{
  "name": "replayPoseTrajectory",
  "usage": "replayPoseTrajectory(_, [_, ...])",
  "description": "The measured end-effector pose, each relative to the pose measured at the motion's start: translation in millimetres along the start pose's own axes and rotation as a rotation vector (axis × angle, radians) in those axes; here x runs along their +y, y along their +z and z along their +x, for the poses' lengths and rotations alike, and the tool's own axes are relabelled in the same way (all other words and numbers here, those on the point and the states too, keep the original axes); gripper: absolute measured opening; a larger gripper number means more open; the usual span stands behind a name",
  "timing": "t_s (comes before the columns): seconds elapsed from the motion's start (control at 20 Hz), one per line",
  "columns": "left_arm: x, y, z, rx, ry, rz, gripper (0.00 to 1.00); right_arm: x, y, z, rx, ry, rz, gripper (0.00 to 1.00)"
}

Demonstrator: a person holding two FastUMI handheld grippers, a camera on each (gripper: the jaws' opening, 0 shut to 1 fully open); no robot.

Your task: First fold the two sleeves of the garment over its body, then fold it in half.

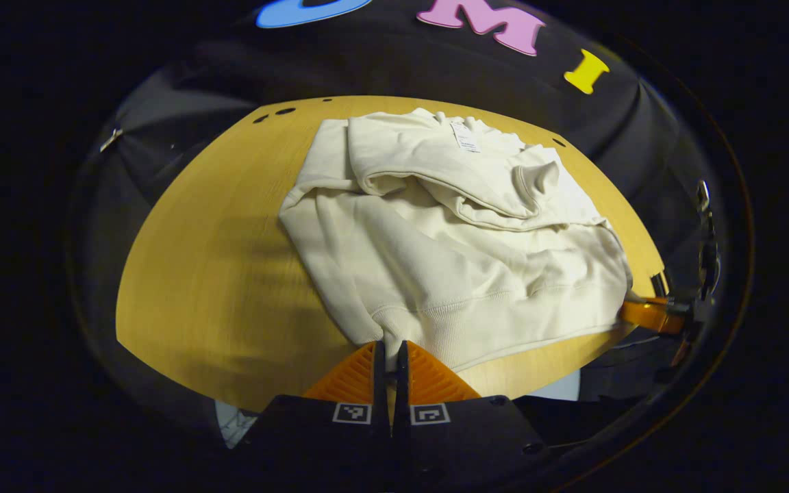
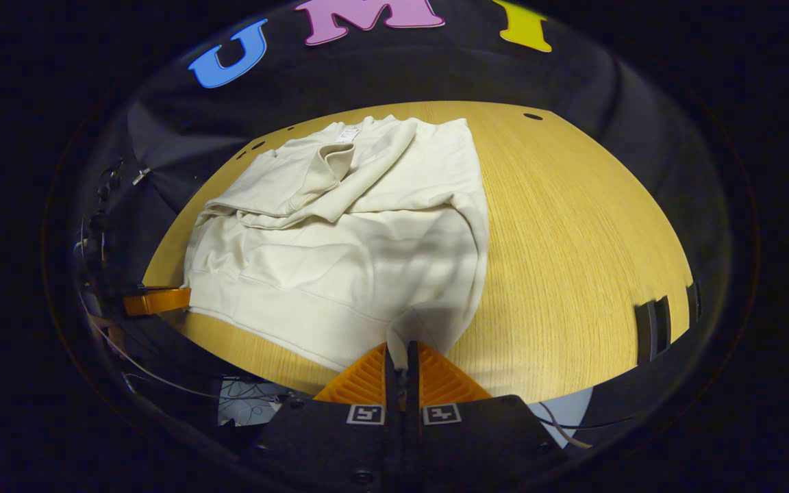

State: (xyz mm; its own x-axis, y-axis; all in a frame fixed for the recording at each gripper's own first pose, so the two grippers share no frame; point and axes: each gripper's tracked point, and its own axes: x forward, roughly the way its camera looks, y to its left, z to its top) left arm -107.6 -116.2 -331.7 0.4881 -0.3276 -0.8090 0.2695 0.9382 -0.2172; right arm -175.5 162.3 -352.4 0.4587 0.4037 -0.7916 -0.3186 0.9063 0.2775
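In the left gripper view the left tool [image 1: 390,352] has its two fingers drawn together on the ribbed hem at one near corner of the cream garment [image 1: 449,233], a fold of cloth pinched between them. In the right gripper view the right tool [image 2: 403,352] is likewise clamped, a small peak of hem cloth rising between its fingers at the other near corner. Each tool also appears in the other's view at the far end of the hem: the right tool at the right edge of the left gripper view, touching the cloth's corner, and the left tool at the left edge of the right gripper view, just beside the hem. Outward from the tools, the garment lies spread on the wooden tabletop [image 1: 216,274], hem toward the near edge and collar toward the booth wall. Both sleeves [image 1: 435,171] are folded in across the upper body, one crossing over the other, with a cuff opening lying near the middle of the chest. A small white label [image 1: 464,135] shows at the neckline. The lower half of the body lies mostly flat, with soft wrinkles.
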Motion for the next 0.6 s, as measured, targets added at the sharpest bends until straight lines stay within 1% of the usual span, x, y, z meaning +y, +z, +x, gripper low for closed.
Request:
replayPoseTrajectory(0.15, [9, -1, -16, 0.011, 0.002, -0.014, 0.06, -1, 15, -14, 0.002, 0.032, 0.026, 0.05])
replayPoseTrajectory(0.35, [2, 14, -29, 0.035, -0.010, -0.020, 0.06, 0, 37, -30, -0.005, 0.060, 0.055, 0.05])
replayPoseTrajectory(0.45, [-2, 27, -41, 0.016, -0.012, -0.022, 0.06, 4, 49, -40, -0.029, 0.061, 0.067, 0.05])
replayPoseTrajectory(0.6, [-5, 53, -58, -0.030, -0.019, -0.038, 0.06, 11, 79, -52, -0.101, 0.069, 0.070, 0.05])
